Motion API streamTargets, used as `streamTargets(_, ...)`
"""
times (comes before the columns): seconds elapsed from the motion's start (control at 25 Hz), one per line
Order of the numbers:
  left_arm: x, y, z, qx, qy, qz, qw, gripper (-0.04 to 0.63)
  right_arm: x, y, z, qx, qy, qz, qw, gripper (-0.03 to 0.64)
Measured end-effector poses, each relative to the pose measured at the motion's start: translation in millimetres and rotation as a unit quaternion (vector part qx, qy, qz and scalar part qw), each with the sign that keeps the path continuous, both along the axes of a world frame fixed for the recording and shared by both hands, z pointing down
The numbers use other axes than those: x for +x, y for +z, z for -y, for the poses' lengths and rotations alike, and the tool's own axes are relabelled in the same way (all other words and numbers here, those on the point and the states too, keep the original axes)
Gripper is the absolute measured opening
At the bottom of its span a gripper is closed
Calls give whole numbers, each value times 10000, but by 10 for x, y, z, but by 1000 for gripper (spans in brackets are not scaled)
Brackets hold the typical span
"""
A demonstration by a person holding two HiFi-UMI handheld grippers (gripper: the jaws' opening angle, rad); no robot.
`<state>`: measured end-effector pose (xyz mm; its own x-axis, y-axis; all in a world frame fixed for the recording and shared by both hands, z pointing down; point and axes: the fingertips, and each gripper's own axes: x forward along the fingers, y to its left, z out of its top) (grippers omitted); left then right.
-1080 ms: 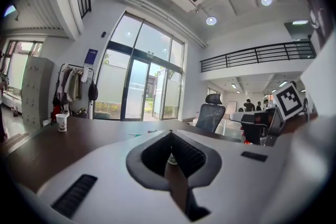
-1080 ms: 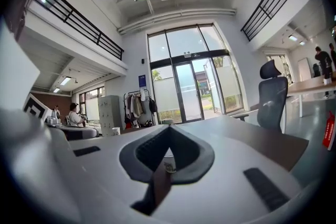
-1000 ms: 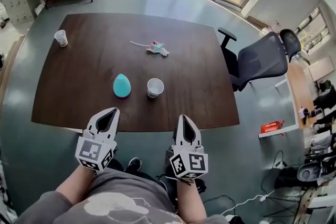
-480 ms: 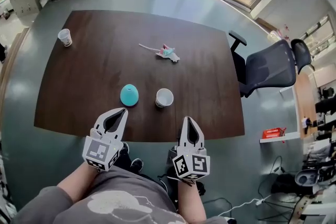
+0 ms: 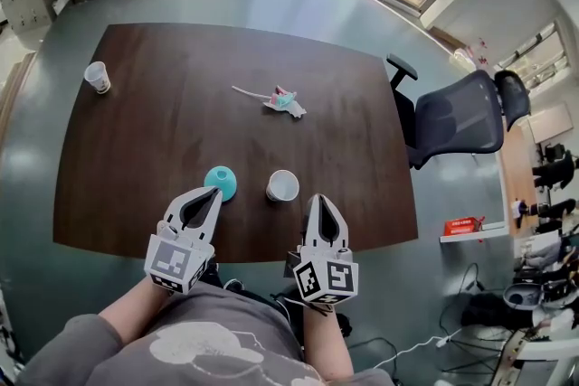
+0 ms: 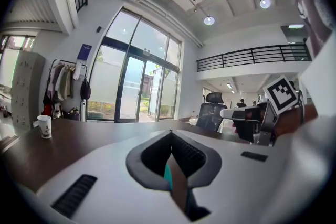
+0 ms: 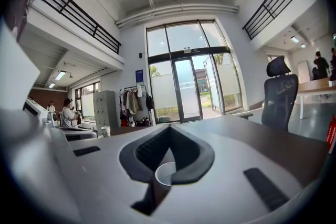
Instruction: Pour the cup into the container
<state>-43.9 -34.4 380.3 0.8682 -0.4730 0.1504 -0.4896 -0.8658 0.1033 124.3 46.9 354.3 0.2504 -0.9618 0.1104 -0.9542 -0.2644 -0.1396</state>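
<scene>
Both grippers are shown at the near edge of the table (image 5: 163, 140). The left hand-held gripper (image 5: 212, 193) and the right hand-held gripper (image 5: 318, 200) are closed, with nothing held. The white cup (image 5: 282, 185) is seen upright just beyond the right one, near the teal container (image 5: 221, 182).

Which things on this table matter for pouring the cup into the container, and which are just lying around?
For the job: white paper cup, teal container.
Lying about: second paper cup at the far left corner, crumpled wrapper.
</scene>
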Motion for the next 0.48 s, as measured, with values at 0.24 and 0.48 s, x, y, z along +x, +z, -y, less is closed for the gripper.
streamTargets(0.24,-60,41,197,192,-144,-12,9997,8,-44,-45,181,155,-87,-97,9998,-12)
streamTargets(0.48,-63,203,307,92,-297,127,9994,8,-17,93,252,132,-199,-15,9997,-12)
